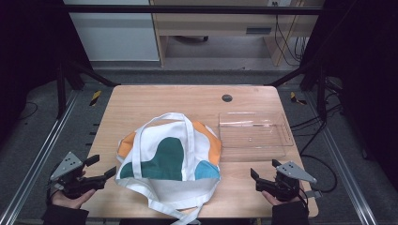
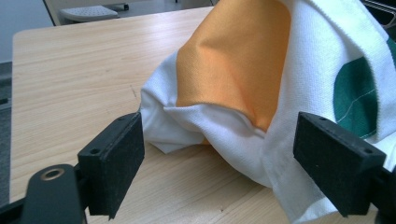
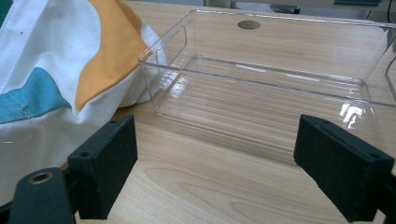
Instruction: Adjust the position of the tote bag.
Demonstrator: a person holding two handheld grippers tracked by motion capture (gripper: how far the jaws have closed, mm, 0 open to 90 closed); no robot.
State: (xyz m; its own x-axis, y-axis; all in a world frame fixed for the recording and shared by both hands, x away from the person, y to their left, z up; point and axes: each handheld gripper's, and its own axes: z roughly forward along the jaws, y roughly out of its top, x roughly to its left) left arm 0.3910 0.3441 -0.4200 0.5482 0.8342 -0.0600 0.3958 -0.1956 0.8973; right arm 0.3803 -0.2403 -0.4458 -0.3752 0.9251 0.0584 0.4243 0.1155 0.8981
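A white cloth tote bag [image 1: 169, 157] printed with dark green, orange and light blue patches lies flat on the light wooden surface [image 1: 155, 101], near its middle and toward the person's side. Its two white straps loop over the body (one arches toward the far edge, another trails off the near edge). In the left gripper view the orange corner [image 2: 233, 60] bulges up in soft folds. Just beside the bag's right side sits a clear rectangular plastic tray [image 1: 253, 133], ribbed along its floor. The left gripper [image 1: 101, 171] hovers at the near left corner, fingers [image 2: 114, 165] spread wide and holding nothing. The right gripper [image 1: 265, 171] sits at the near right, fingers [image 3: 105, 168] likewise wide apart, pointed at the tray.
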